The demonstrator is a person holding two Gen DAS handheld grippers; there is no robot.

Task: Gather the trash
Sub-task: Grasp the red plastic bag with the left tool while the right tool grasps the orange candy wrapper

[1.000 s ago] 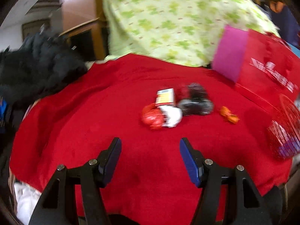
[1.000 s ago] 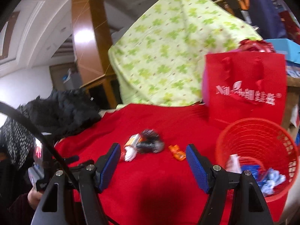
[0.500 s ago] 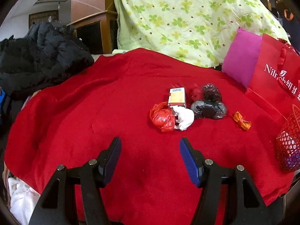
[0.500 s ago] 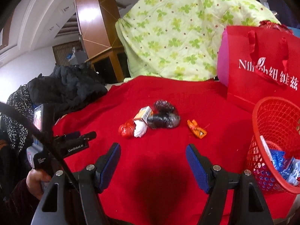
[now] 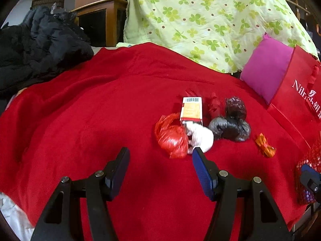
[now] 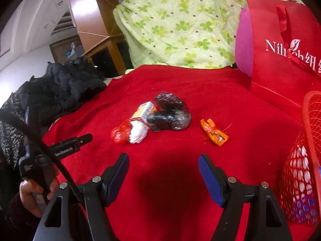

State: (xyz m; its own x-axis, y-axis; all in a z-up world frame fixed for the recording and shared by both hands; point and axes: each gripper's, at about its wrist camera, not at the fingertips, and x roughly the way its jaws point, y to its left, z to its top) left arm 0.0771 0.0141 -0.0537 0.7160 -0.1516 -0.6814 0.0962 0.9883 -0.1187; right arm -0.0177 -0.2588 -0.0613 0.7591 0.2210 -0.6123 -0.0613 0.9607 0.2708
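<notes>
- Crumpled red plastic wrapper (image 5: 171,138), white wad (image 5: 200,137), small orange-and-white carton (image 5: 191,108) and dark foil bundles (image 5: 230,127) are lying clustered mid red blanket (image 5: 90,120).
- Left tongs (image 5: 159,167) and right tongs (image 6: 163,172) are gaping wide, holding nothing.
- Only the right view is showing the red mesh basket (image 6: 301,180) clearly, just beside the cluster's orange wrapper (image 6: 214,132).

A red blanket (image 5: 90,110) is covering the surface, carrying a small carton (image 5: 191,109), crumpled red (image 5: 171,136), white (image 5: 201,137) and black (image 5: 230,127) bags, an orange wrapper (image 5: 264,145) and a red mesh basket (image 6: 301,170).

Ahead of the fingers a red cloth (image 5: 84,108) is spread. Beyond it a green clover-print quilt (image 5: 200,20) is draped; to its left a wooden cabinet (image 5: 104,22) and white wall (image 6: 30,40) are seen.
</notes>
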